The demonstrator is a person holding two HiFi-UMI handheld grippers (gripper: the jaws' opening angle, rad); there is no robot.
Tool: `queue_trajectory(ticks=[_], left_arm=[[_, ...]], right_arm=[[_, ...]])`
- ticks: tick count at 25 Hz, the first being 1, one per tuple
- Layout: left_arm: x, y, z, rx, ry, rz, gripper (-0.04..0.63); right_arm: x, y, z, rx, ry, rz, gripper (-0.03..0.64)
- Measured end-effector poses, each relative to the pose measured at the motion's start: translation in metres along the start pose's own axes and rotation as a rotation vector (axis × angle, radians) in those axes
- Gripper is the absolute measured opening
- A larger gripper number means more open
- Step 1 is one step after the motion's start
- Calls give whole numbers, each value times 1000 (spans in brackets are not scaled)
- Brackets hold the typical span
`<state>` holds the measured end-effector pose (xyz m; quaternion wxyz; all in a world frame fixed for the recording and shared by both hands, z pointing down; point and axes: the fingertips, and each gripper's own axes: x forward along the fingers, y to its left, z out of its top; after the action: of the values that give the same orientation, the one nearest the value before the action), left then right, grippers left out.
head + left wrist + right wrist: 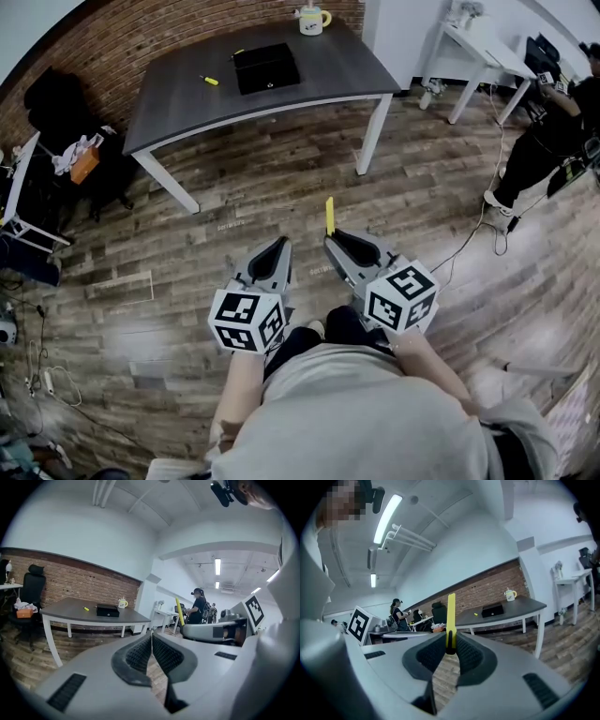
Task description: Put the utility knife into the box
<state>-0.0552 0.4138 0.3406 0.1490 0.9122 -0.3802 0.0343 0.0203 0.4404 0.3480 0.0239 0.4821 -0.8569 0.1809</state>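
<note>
Head view looks steeply down from above the person onto a brown wood-plank floor (234,202), with a dark grey desk on white legs (328,70) far off at the top. Cameras on the left gripper (151,639) and right gripper (450,646) sit low, close behind the jaws, facing level across the room. Both show that desk, seemingly from slightly different angles.

Each gripper has a pale grey moulded shell with two dark ribbed pads (138,656) and black slotted vents (67,692). The left gripper (277,246) and the right gripper (334,242) each carry a white cube (247,321) printed with black square markers. The person wears a light grey shirt (356,422) and dark trousers (298,343).
</note>
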Motion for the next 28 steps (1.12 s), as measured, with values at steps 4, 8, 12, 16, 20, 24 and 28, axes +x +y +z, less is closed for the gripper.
queue_trajectory(ticks=[4, 8, 12, 16, 20, 24, 28], left_arm=[[1, 7, -11, -32, 17, -11, 24], [8, 16, -12, -4, 37, -24, 23], [18, 37, -7, -21, 24, 8, 23], [38, 56, 1, -45, 9, 39, 23], [72, 79, 14, -44, 10, 52, 23], [109, 99, 29, -69, 6, 69, 23], [145, 119, 43, -76, 3, 95, 23]], right_arm=[[8, 7, -13, -4, 49, 14, 72], [16, -6, -7, 26, 21, 16, 72], [28, -23, 4, 67, 5, 13, 72], [52, -44, 10, 85, 16, 28, 72], [87, -71, 26, 90, 21, 50, 72], [118, -101, 46, 79, 34, 75, 72], [146, -134, 65, 46, 58, 91, 72]])
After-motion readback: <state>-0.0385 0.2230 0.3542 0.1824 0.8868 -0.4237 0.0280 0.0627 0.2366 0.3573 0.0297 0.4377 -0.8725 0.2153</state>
